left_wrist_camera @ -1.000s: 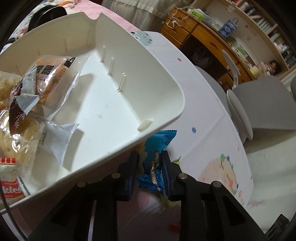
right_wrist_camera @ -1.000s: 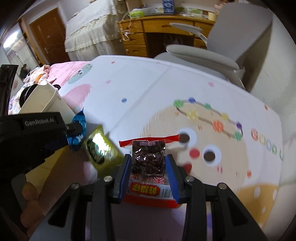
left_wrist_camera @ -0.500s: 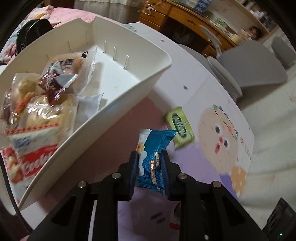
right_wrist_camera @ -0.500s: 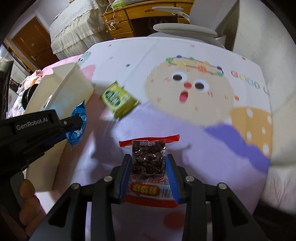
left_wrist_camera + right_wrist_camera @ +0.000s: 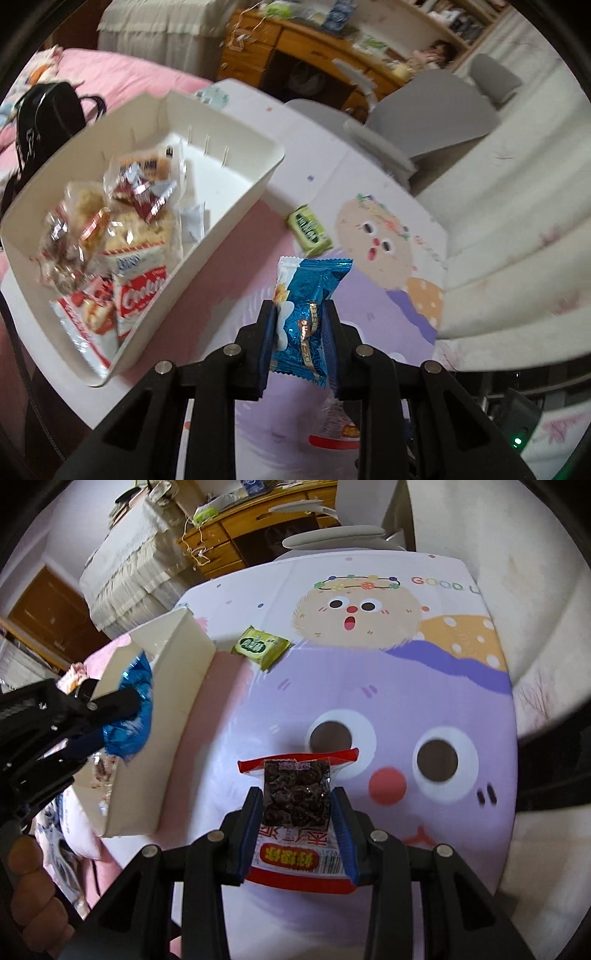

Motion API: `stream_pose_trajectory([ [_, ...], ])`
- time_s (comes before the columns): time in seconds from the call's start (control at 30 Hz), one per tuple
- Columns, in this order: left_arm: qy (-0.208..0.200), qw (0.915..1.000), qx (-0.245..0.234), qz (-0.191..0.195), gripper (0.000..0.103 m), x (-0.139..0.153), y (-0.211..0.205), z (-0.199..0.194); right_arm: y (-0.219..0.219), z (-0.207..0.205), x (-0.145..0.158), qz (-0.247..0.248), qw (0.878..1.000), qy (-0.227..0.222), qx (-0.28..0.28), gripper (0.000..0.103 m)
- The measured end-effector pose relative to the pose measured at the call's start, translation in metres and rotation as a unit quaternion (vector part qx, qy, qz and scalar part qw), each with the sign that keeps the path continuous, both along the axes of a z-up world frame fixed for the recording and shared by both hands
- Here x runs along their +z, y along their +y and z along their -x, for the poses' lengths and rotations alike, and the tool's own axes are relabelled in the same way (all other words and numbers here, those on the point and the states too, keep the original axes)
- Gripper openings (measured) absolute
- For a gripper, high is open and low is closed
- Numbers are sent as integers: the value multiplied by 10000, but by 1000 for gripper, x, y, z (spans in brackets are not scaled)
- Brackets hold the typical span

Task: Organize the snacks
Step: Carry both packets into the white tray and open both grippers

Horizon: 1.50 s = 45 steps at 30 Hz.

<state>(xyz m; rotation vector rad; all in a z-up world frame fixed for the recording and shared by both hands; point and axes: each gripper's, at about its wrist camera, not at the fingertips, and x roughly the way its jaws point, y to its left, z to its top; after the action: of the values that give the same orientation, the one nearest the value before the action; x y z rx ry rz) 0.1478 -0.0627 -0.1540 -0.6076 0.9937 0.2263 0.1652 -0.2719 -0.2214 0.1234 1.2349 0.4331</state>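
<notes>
A: The left tool [image 5: 298, 325] is clenched on a crinkly blue foil snack packet [image 5: 308, 314], pads pressed flat on both faces, and it hangs above the bench [image 5: 236, 291] just beside the long wall of the white plastic bin [image 5: 229, 218].

B: And the right tool [image 5: 297, 805]?

A: It grasps a red-edged clear pouch of dark dried fruit [image 5: 295, 797] by its sides, over the cartoon-printed bench cover [image 5: 399, 701]. I'd carry each packet over the rim, well inside the bin, and lower it onto the bare end rather than the heap before letting go. One tool at a time, since the two sit close.

B: What about the small green foil sachet [image 5: 259, 647]?

A: It lies flat on the cover near the bin's far corner, apart from both tools. It is left for afterwards, I think.

B: Anything you can't read?

A: The pile of wrapped biscuits and cakes [image 5: 110, 236] is blurred, so labels and count are unclear. From the right wrist the bin's inside is mostly hidden behind its wall. The blue packet's lower end is tucked behind the pads.
</notes>
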Motion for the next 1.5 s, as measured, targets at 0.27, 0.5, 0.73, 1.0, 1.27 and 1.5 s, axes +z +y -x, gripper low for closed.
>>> stream_pose_trajectory([
  [0.27,-530,9978,-397,-88,23,49,27,17,8,28,22,-499,9987,-20,-129,38],
  [0.5,-672,9937,-873,-218,23,72,70,22,39,39,31,-725,9974,-19,31,38],
  [0.73,-621,9874,-1413,-340,23,79,123,46,85,50,54,-874,9956,-335,-52,38],
  [1.0,-648,9813,-1775,-376,24,73,182,65,125,60,71,-1013,9918,-694,-354,38],
  [1.27,-601,9709,-2298,-307,24,65,233,67,164,72,68,-1237,9868,-732,-745,38],
  [1.5,-876,9559,-2802,-91,24,64,263,68,205,74,67,-1316,9848,-770,-835,38],
])
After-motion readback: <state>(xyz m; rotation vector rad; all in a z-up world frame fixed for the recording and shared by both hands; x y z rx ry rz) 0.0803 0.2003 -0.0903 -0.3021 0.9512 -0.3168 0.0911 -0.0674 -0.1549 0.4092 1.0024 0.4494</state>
